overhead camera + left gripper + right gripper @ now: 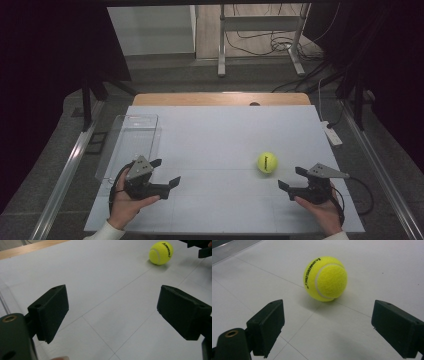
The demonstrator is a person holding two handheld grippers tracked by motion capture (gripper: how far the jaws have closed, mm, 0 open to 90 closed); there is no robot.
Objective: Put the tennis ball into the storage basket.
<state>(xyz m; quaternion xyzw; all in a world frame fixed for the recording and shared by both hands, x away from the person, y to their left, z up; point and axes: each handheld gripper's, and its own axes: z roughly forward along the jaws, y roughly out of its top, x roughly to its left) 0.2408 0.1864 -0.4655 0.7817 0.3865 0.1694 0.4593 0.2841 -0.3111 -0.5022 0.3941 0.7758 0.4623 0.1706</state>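
1. Tennis ball (325,278), centre of the right gripper view: yellow felt, fuzzy and matt, with a smooth pale seam and black print.
2. Table (220,135): pale grey surface, smooth, matt, thin scored lines; a bare wood strip along its far edge.
3. Container (131,145), left of the high view: clear plastic, glossy.
4. Left gripper (166,172): black matt plastic; grey metal-looking plate on top.
5. Right gripper (291,178): the same finish; pads (395,327) look slightly rough.
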